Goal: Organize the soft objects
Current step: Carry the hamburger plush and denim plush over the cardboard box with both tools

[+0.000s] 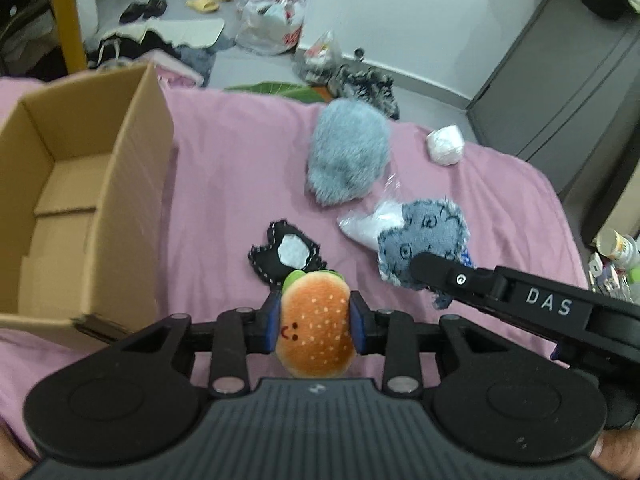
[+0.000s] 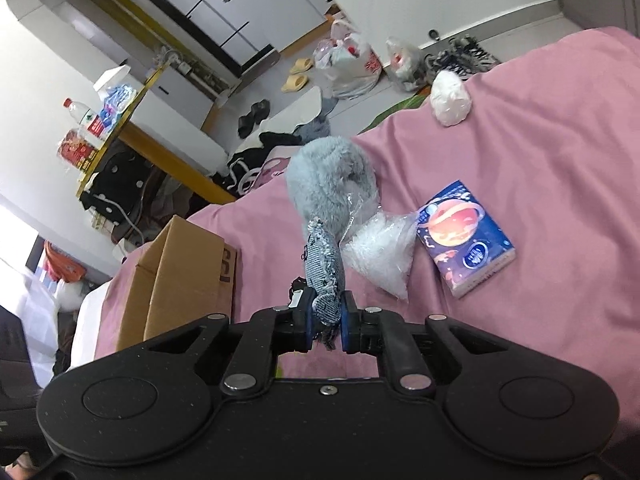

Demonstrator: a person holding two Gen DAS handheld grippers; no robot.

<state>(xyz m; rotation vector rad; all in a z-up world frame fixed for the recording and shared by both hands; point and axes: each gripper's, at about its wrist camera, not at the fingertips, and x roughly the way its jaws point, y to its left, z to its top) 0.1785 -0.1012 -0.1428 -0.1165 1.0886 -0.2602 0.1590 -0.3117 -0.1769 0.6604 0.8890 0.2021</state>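
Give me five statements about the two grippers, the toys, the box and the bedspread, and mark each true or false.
1. The left gripper is shut on the burger toy. True.
2. The right gripper holds nothing. False: it is shut on the denim toy.
3. The cardboard box is full of toys. False: only its bare bottom shows.
4. The furry grey toy lies on the pink bedspread. True.
5. The planet packet sits inside the box. False: it lies on the bedspread.
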